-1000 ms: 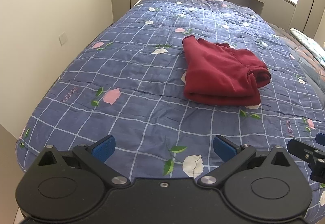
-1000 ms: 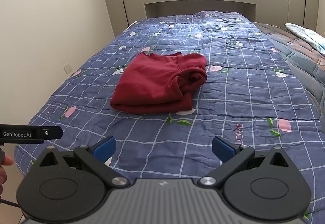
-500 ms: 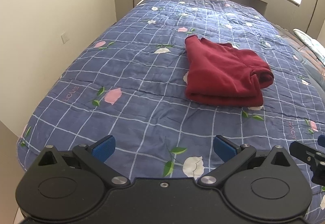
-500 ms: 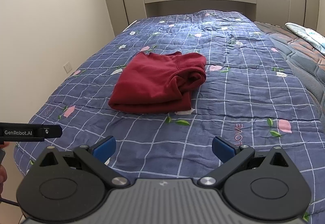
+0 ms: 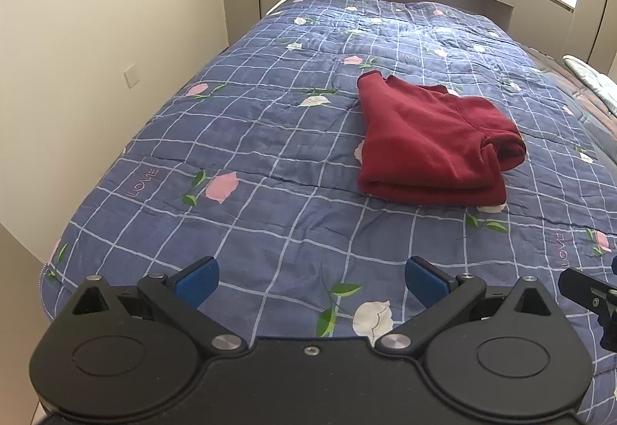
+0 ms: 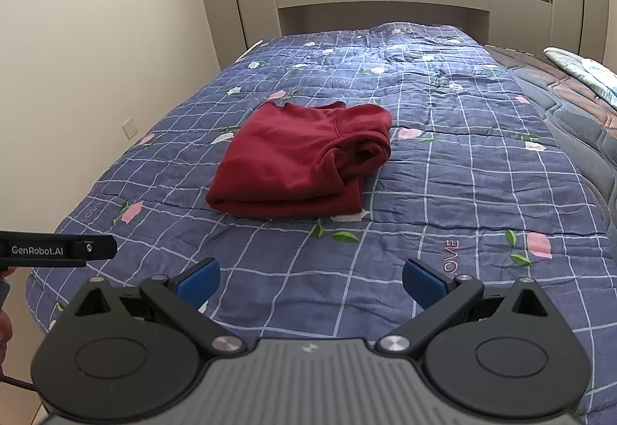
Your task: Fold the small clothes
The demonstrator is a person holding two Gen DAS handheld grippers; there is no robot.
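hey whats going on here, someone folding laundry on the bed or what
A person is holding a handheld two-finger gripper in each hand, and the job is folding small clothes. Right now nothing is being handled: the left gripper and the right gripper both hover over the near end of the bed with jaws open and empty. A dark red sweater lies folded into a compact stack on the blue floral quilt, well ahead of both grippers, with one bunched part at its right side.

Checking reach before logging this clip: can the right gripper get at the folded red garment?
Probably yes: the right gripper has open jaws, and only bare quilt lies between it and the red garment.
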